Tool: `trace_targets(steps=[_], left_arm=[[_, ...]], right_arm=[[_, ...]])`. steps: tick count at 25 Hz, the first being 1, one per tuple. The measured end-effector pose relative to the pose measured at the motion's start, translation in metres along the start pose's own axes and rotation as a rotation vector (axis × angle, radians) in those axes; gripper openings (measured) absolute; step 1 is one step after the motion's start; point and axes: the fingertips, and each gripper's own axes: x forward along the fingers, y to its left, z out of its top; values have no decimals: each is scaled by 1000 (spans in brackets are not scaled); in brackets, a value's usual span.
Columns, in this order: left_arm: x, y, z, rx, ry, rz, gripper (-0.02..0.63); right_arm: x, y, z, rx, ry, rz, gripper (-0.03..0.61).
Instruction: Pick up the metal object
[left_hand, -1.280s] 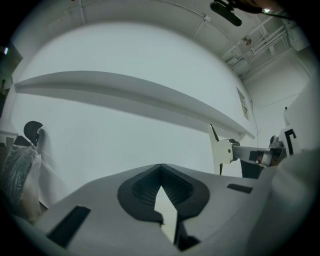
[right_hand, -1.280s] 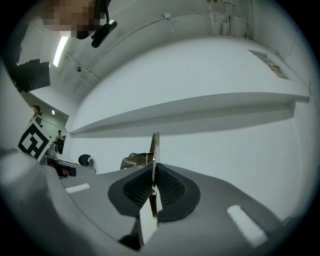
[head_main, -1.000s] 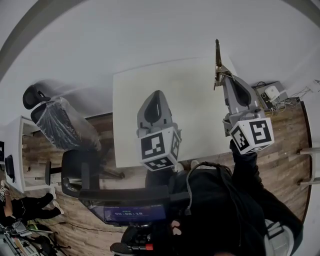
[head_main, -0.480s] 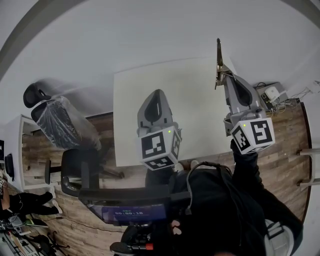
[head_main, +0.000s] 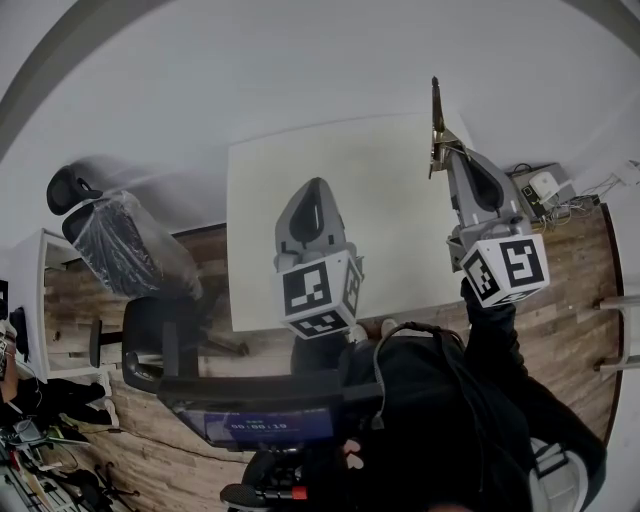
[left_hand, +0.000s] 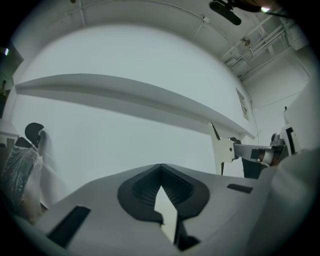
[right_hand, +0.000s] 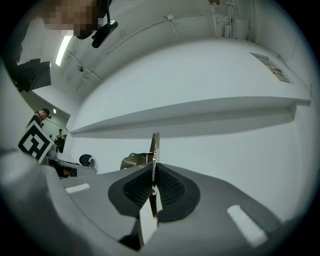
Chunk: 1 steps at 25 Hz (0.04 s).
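Upper right of the head view: the right gripper is pinching a thin metal object edge-on, while the left gripper is sitting closed and empty. Lifting it well is probably calling for a firm, level squeeze, lest the plate pivot.

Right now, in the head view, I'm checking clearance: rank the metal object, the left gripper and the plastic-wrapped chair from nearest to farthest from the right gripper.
1. metal object: clamped by the right gripper, between its jaws.
2. left gripper: to its left, over the table.
3. plastic-wrapped chair: far left, beyond the table.
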Motion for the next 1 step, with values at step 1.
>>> trace_targets(steps=[1], left_arm=[[0,1,0,0,0,0,0]], right_arm=[[0,1,0,0,1,0,3]])
